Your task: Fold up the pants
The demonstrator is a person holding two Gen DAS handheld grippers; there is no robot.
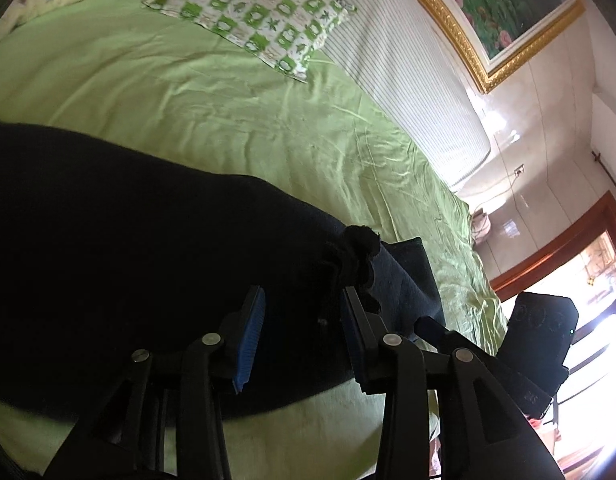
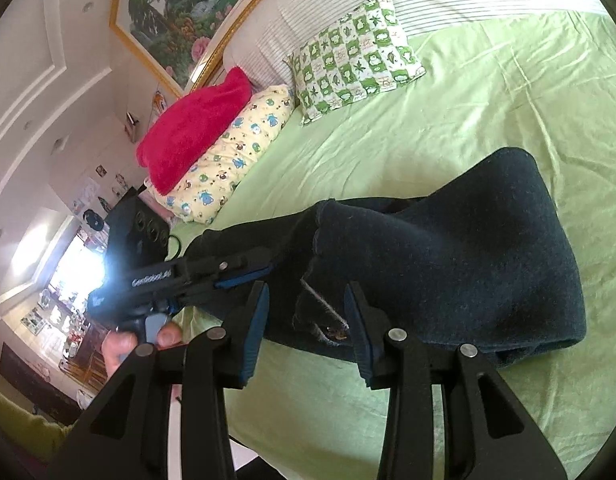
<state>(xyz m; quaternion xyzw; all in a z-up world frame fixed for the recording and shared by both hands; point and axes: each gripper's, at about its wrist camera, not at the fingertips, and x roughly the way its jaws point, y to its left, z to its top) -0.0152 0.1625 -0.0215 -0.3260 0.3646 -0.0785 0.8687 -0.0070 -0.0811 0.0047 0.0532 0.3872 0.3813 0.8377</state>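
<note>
Dark navy pants (image 1: 120,216) lie folded over on the green bed sheet (image 1: 228,120). In the right wrist view the pants (image 2: 448,256) form a thick folded bundle with the waist end near me. My left gripper (image 1: 304,308) is open just above the pants' edge, with nothing between its jaws. My right gripper (image 2: 306,304) is open over the waist end, also empty. The left gripper (image 2: 244,270) shows in the right wrist view, lying against the pants' left edge. The right gripper's body (image 1: 540,332) shows at the right in the left wrist view.
A green-and-white checked pillow (image 2: 356,56) lies at the head of the bed, beside a yellow patterned pillow (image 2: 232,148) with a red towel (image 2: 196,120) on it. A striped headboard (image 1: 408,60) and a framed painting (image 1: 496,4) stand behind.
</note>
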